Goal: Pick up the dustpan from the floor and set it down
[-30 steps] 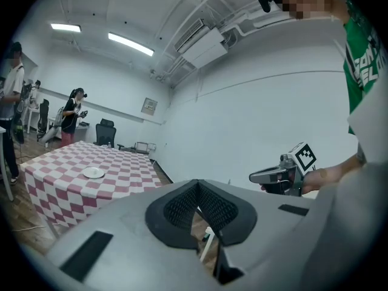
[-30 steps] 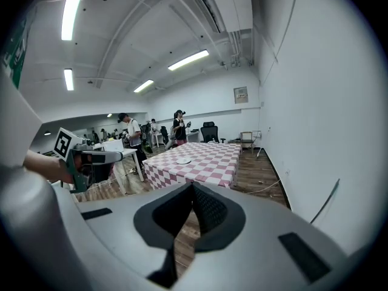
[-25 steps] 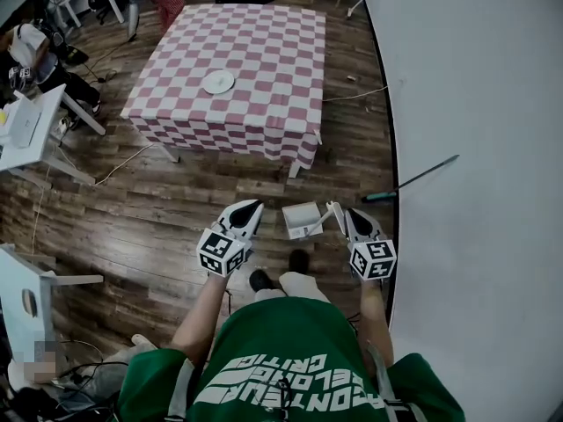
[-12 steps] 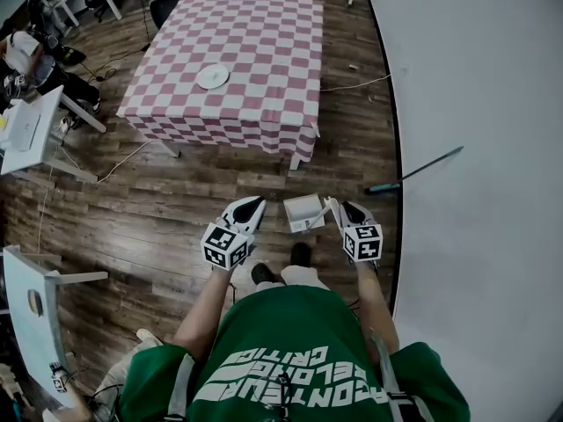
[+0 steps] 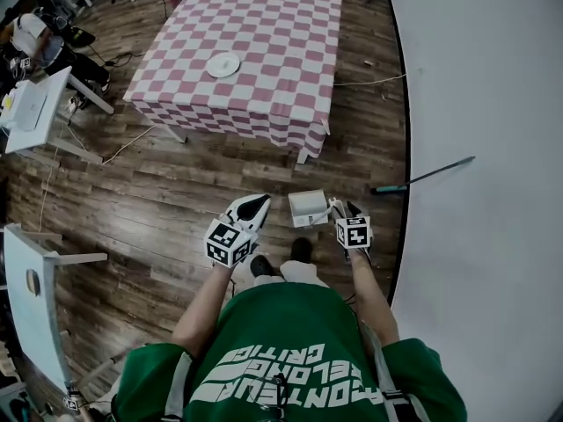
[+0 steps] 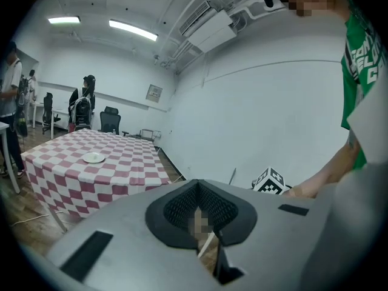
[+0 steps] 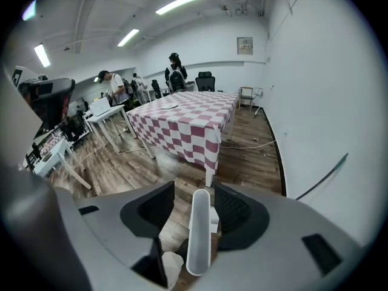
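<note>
Lowered since a second earlier, the right gripper (image 5: 339,209) is seen closer to the floorboards, and its jaws, then clamped on the handle of the white dustpan (image 5: 308,207), have just been opening. The table with the pink-and-white checked cloth (image 5: 255,51) is now framed slightly further to the right in the head view.

A dark wood-plank floor (image 5: 176,209) is shown, bounded on the right by a plain white wall (image 5: 484,104). A white plate (image 5: 223,63) is set on the checked cloth. White desks (image 5: 31,112) are ranged along the left side, and a cable (image 5: 114,156) is trailed across the boards. A long-handled tool (image 5: 422,176) is seen against the foot of the wall. Other people (image 7: 176,71) are pictured at the far end of the room beneath strip lights.

The dustpan is placed low on the floor just ahead of the person's black shoes (image 5: 301,249), between the two grippers and nearer the right one. In the right gripper view its handle (image 7: 199,235) is stood upright between the spread jaws of the right gripper (image 7: 197,208), with a gap left on either side and no pad pressed against it. The left gripper (image 5: 255,203) is held beside the pan, apart from it; in the left gripper view the left gripper (image 6: 199,208) is shown with its jaws pressed together and nothing gripped.
</note>
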A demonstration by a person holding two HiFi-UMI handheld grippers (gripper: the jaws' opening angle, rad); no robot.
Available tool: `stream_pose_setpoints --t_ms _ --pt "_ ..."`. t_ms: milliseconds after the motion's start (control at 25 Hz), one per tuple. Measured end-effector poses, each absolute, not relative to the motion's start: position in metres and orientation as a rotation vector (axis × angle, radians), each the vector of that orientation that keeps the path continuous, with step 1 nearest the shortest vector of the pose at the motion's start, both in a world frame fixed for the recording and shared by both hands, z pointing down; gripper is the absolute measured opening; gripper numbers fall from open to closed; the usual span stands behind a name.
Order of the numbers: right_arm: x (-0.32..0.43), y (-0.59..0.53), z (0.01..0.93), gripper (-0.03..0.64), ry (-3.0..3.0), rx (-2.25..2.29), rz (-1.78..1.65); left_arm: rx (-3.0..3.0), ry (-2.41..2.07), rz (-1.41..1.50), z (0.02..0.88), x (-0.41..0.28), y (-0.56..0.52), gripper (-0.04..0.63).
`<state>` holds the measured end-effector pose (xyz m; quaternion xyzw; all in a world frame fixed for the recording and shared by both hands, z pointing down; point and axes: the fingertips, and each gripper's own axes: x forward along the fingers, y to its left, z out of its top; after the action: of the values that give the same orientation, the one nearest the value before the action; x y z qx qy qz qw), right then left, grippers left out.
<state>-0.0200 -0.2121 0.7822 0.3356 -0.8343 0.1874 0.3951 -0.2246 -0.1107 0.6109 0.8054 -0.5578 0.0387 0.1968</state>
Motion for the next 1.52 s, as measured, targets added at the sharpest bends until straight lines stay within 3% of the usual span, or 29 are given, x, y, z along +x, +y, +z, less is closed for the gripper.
stream_pose_setpoints --t_ms 520,1240,1520 --pt "-0.025 -0.223 0.854 0.206 -1.953 0.781 0.523 2.173 -1.603 0.163 0.632 -0.238 -0.116 0.003" --pt "-0.021 -0.232 0.888 0.202 -1.820 0.799 0.571 2.143 -1.623 0.158 0.633 -0.244 -0.121 0.003" --pt "-0.028 -0.230 0.895 0.110 -1.812 0.734 0.523 2.136 -1.638 0.142 0.634 -0.245 -0.126 0.003"
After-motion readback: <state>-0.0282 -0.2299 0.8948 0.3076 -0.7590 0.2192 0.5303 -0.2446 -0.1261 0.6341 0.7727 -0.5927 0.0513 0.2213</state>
